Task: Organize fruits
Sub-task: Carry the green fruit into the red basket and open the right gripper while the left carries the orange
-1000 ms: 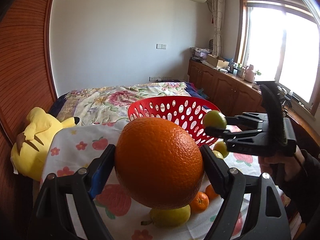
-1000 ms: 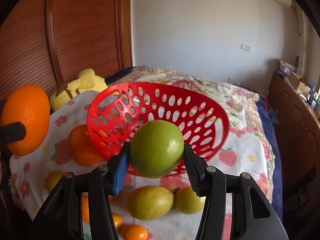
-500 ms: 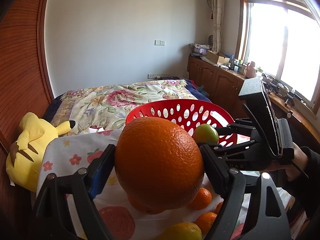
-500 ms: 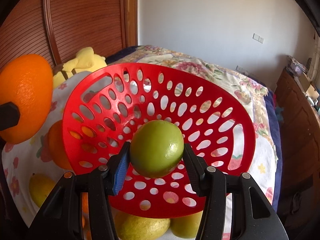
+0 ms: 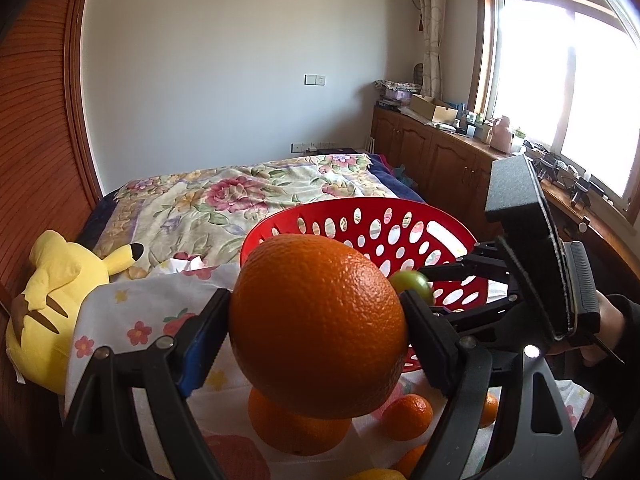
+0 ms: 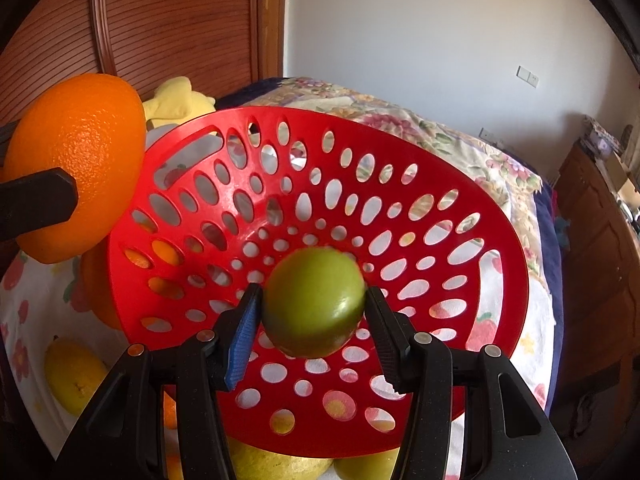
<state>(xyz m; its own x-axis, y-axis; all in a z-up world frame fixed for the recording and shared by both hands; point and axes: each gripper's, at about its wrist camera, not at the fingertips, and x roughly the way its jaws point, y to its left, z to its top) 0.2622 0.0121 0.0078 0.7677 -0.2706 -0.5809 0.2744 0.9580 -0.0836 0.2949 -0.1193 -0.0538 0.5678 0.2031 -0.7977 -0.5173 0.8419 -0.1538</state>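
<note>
- The right gripper [image 6: 314, 322] is clamped on a green fruit [image 6: 315, 300], both pads pressing its sides, hanging over the middle of the red basket [image 6: 460, 184].
- The left gripper [image 5: 316, 336] is clamped on a big orange [image 5: 318, 326], just outside the basket's near-left rim, not yet over the bowl.
- The basket lies straight ahead and below the green fruit, so the right hand looks nearer to letting go.
- More oranges [image 5: 406, 416] and a pear [image 6: 74, 376] lie on the flowered cloth [image 5: 120, 320] beside the basket.
</note>
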